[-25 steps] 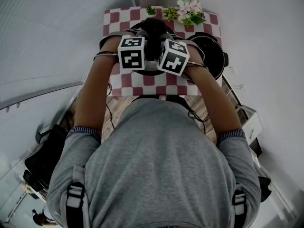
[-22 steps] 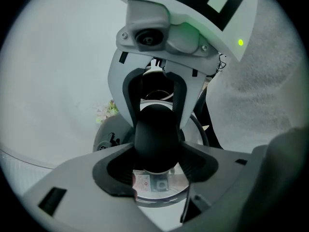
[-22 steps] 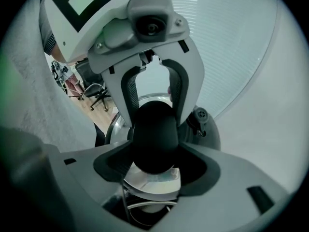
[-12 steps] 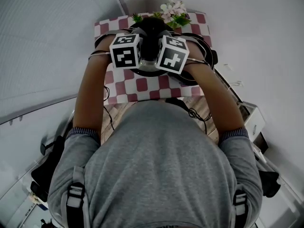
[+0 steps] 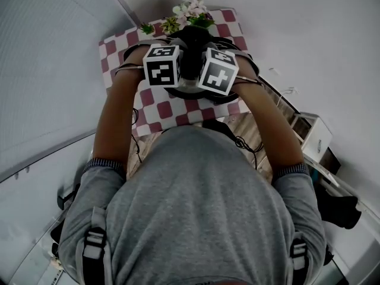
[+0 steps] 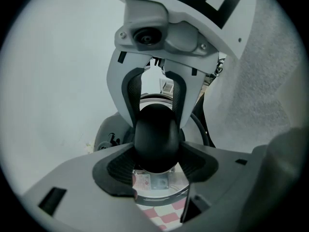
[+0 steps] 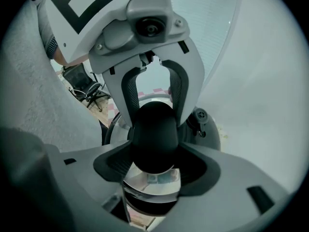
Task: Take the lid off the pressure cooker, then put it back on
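Observation:
The pressure cooker lid [image 6: 155, 183] is shiny metal with a thick black handle [image 5: 191, 40]. Both grippers are shut on that handle from opposite sides and hold the lid above the red-and-white checked table [image 5: 163, 108]. My left gripper [image 6: 155, 153] clamps the handle [image 6: 155, 137] with the right gripper's jaws facing it. My right gripper [image 7: 154, 151] clamps the handle [image 7: 154, 134], with the lid [image 7: 150, 183] below. The black cooker pot [image 5: 233, 92] shows as a dark rim under and to the right of the lid. The marker cubes hide the fingertips in the head view.
Potted flowers [image 5: 189, 13] stand at the table's far edge, just behind the lid. A white box [image 5: 314, 138] sits on the floor to the right of the table. Grey walls close in at the left and behind.
Both grippers, still clamped on the handle, have carried the lid to the right across the table, from beside the black pot to partly over it.

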`<action>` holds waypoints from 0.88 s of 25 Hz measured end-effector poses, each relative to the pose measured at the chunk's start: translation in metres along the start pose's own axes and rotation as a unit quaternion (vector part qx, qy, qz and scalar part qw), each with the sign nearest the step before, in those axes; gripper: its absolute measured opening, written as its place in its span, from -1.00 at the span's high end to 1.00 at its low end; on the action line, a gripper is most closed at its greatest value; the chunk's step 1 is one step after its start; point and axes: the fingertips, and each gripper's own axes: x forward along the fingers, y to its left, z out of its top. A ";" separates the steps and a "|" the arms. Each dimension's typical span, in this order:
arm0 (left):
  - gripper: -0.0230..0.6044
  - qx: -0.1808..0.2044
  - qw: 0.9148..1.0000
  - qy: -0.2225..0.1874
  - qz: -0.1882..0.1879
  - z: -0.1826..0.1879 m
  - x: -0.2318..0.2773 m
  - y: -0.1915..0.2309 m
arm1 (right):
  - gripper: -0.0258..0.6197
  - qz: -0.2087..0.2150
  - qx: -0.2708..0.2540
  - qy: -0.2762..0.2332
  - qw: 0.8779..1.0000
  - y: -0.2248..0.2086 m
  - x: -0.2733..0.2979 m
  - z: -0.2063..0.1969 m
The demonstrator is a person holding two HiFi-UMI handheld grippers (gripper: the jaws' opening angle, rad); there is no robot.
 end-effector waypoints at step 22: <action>-0.02 0.076 0.993 -0.023 -0.088 0.068 0.083 0.004 | 0.02 0.015 0.125 0.028 0.992 0.000 0.001 -0.104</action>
